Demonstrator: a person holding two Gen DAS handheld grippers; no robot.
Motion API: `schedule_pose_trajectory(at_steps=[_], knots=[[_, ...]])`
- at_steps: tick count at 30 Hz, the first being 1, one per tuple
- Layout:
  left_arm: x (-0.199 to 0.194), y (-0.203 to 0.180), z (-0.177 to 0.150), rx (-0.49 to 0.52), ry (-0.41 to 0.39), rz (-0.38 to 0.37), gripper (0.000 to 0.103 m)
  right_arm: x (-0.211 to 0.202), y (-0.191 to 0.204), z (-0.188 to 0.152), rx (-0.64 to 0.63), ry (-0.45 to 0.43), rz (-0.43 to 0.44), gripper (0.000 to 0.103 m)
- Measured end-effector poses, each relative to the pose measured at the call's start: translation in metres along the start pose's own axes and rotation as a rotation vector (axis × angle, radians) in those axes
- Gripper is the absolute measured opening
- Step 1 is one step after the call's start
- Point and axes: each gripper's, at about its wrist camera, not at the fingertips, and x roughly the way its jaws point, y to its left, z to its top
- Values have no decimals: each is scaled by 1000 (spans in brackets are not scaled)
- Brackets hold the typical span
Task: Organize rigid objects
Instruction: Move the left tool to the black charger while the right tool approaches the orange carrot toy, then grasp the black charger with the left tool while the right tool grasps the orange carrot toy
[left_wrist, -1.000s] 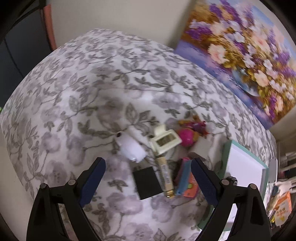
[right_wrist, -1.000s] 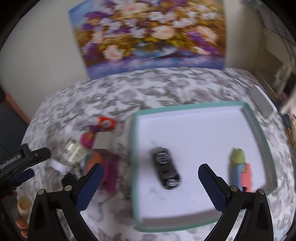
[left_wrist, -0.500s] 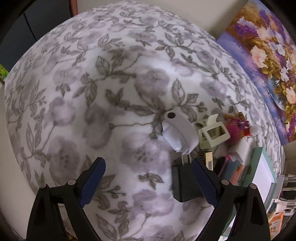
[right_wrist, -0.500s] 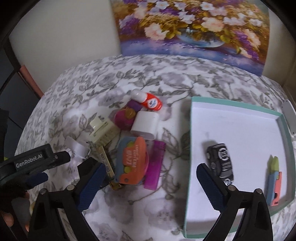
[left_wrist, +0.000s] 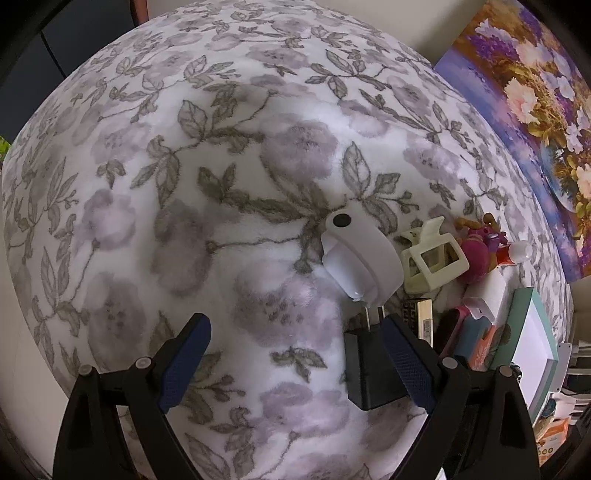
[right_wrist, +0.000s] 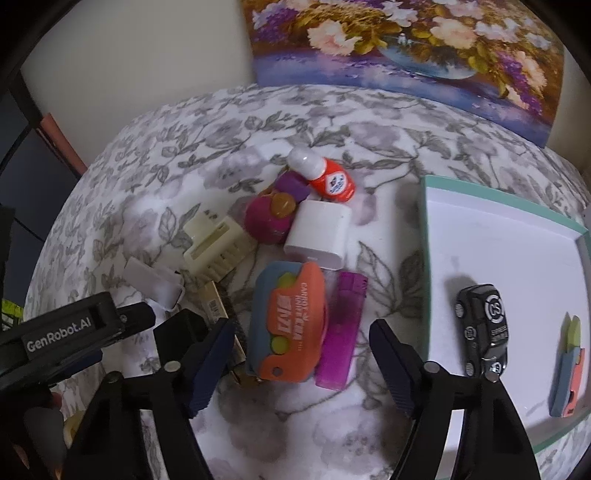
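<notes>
Your left fingers (left_wrist: 295, 363) are spread wide and hold nothing; the right-hand pad sits just beside the black plug-in charger block (left_wrist: 371, 369), whose prongs point at the white round device (left_wrist: 364, 258). Your right fingers (right_wrist: 301, 363) are also wide apart and empty, straddling the orange-and-blue plastic case (right_wrist: 288, 321) and the translucent purple lighter (right_wrist: 341, 332) on the floral-patterned cloth (right_wrist: 207, 147). The black toy car (right_wrist: 482, 332) lies inside the white tray with teal rim (right_wrist: 424, 266).
</notes>
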Motion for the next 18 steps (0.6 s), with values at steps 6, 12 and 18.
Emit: schedule_pose_trajectory(at_steps=[6,12,18], knots=[[1,0,0,-12,3,-21,94,10,8,-1,-28,17,-8,62],[3,0,0,-14,15,-36,94,15,11,0,-38,15,-19,52],[5,-6,-1,-3,32,-69,94,15,13,0,-48,11,-27,49]])
